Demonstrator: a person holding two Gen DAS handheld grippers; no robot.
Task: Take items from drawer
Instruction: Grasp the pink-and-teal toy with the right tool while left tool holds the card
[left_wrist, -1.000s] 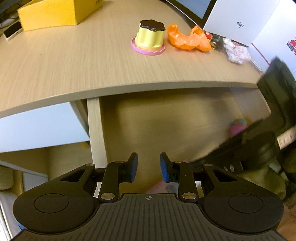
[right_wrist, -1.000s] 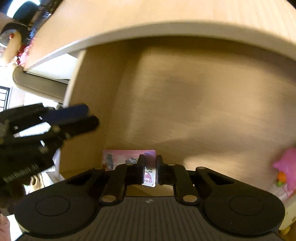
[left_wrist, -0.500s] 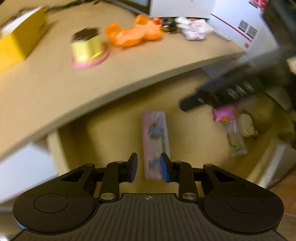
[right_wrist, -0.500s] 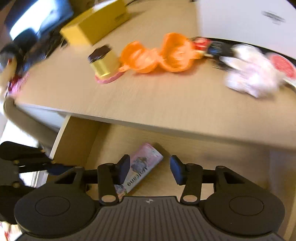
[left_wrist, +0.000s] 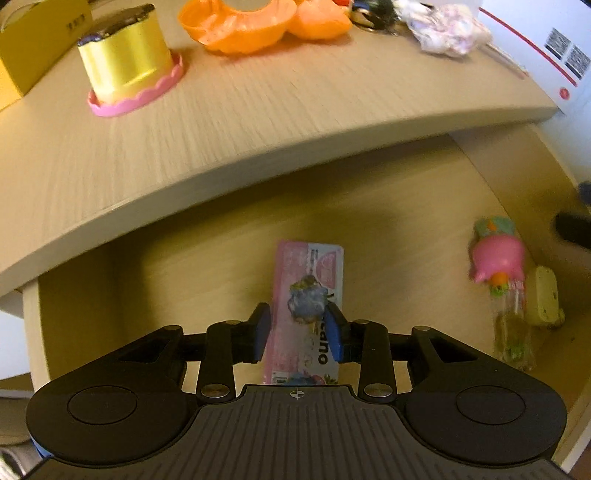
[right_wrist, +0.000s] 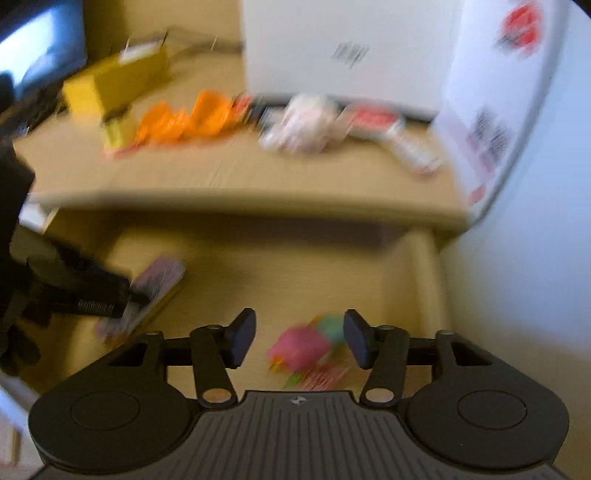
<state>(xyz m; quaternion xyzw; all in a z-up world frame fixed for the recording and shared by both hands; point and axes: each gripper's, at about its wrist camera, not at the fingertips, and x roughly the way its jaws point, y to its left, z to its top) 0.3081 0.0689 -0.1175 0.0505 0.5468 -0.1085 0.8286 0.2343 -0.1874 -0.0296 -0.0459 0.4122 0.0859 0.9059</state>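
1. On the wooden surface (left_wrist: 258, 122) above the open drawer (left_wrist: 406, 236) we see 1 yellow cup-shaped toy on a pink scalloped base (left_wrist: 129, 70), 1 orange plastic piece (left_wrist: 236, 22), 1 crumpled pale wrapper (left_wrist: 448, 31) and, at the left edge, 1 yellow box (left_wrist: 26, 48); a white carton with a red stripe (left_wrist: 554, 66) stands at the far right.
2. The surface's front edge overhangs the back of the drawer, so only the nearer part of the drawer floor is exposed to us.
3. In the drawer, 1 pink flat packet (left_wrist: 308, 295) lies lengthwise near the middle; well to its right lie 1 pink and green toy (left_wrist: 496, 254) on a clear tube, and a small pale yellow item (left_wrist: 543, 295) just beside it.
4. Our left gripper (left_wrist: 300, 332) points steeply down with its 2 blue pads either side of the packet's near end; the jaws are opening, the packet is between them, and the pads sit close to its edges without visibly pressing.
5. Our right gripper (right_wrist: 299, 341) appears in a badly blurred view above the pink and green toy (right_wrist: 303, 343); its jaws are opening, stand wide, and hold nothing.
6. In that same view, the left gripper (right_wrist: 122, 299) reaches in from the left to the packet (right_wrist: 155, 284).
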